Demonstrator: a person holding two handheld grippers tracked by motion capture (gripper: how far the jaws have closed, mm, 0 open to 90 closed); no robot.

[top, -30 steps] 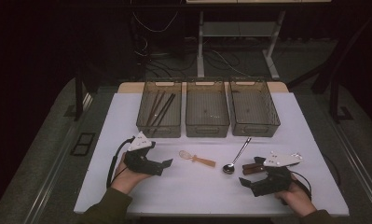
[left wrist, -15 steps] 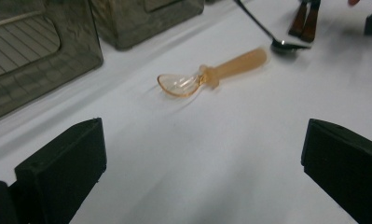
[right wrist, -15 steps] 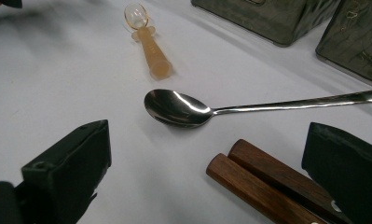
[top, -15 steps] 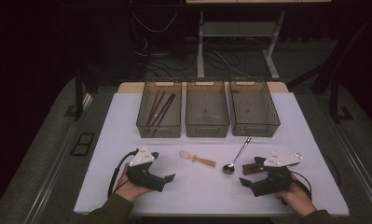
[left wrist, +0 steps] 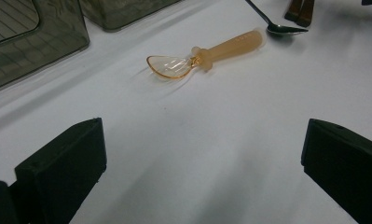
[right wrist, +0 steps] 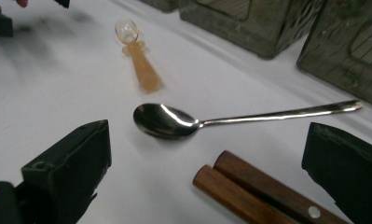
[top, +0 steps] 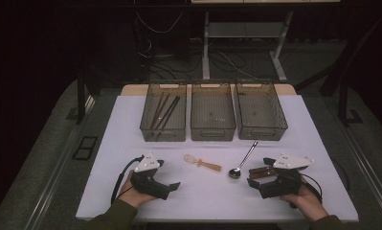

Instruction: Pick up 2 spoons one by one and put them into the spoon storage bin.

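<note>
Closing too high, the wide-apart left gripper [top: 172, 187] may flick the translucent orange plastic spoon [left wrist: 207, 57] toward the shiny metal spoon [right wrist: 188, 122], while the right gripper [top: 255, 182] waits spread apart

The counter [top: 107, 143] is white and flat. Three see-through bins stand in a row along its far edge. The left bin [top: 163, 116] has dark sticks in it. The middle bin [top: 212, 115] and the right bin [top: 260, 114] stand just beside it. Nearer the front edge, close to the middle, lies an orange spoon [top: 202, 163]. A metal spoon [top: 242, 161] lies near it, toward the right edge. Two brown handles [top: 260, 170] lie side by side just past the metal spoon, near the front right corner.
</note>
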